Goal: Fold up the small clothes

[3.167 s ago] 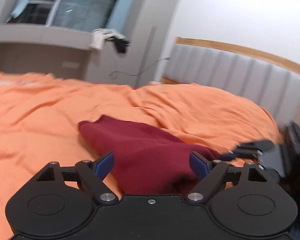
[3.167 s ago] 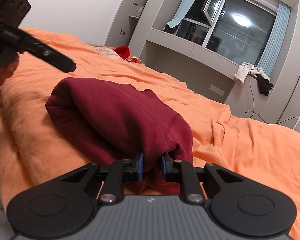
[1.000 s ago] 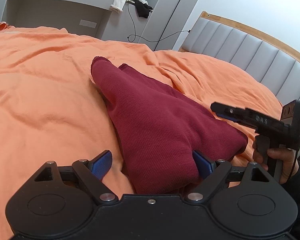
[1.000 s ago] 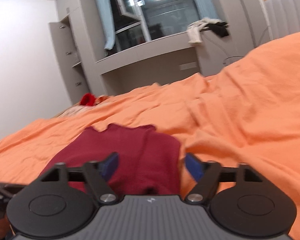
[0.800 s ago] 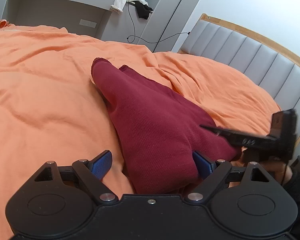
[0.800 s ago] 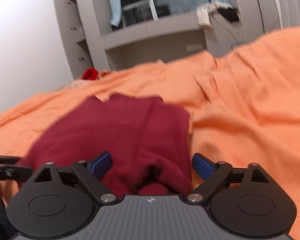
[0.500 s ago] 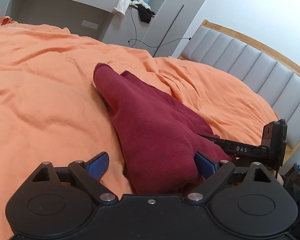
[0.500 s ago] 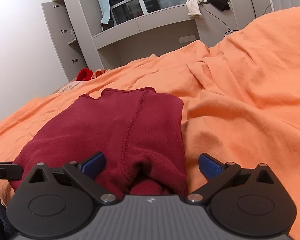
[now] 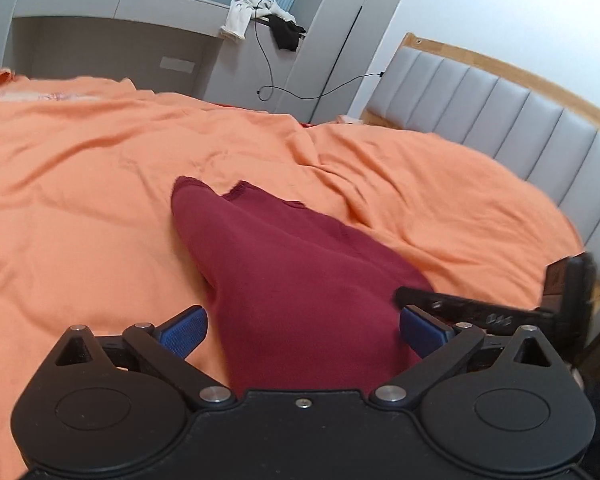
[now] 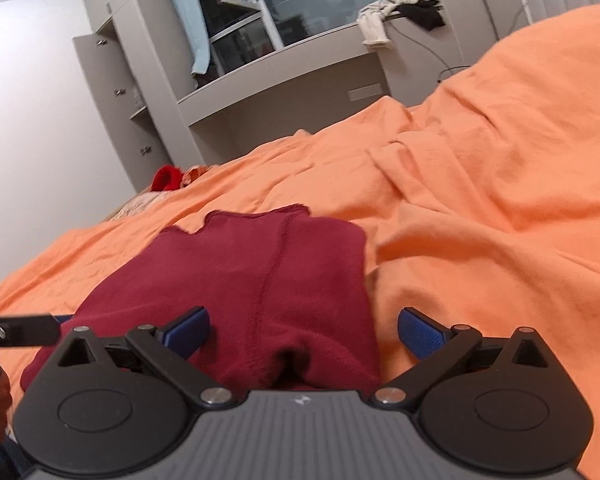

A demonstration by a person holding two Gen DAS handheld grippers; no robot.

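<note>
**Both jaws wide over the folded maroon garment**

I have the maroon garment point(image 9: 296, 276) lying folded on the orange bedspread point(image 9: 80, 200), near the bed's edge closest to me. From the right wrist view, the garment point(image 10: 260, 272) shows a stitched seam running down its middle, with a ragged hem at its far end and a bunched fold at its near end.

My left hand-held gripper point(image 9: 302, 330) straddles the garment's near end. Its jaws have just been opening and now stand wide; the blue pads point(image 9: 182, 330) sit to either side of the cloth and do not press on it, so it is released. My right hand-held gripper point(image 10: 304, 330) likewise has its jaws spread wide after just opening, with the garment's bunched near end between them and nothing clenched. Its left pad point(image 10: 188, 328) lies over the cloth; its right pad hangs over the bedspread just beside the garment.

In the left wrist view the right hand-held gripper's black frame reaches in at the garment's right edge. Beyond the garment, across the bedspread, are a grey padded headboard point(image 9: 520, 120) with a wooden rim and a grey window ledge point(image 9: 120, 4) with clothes point(image 9: 240, 20) draped over it.
</note>
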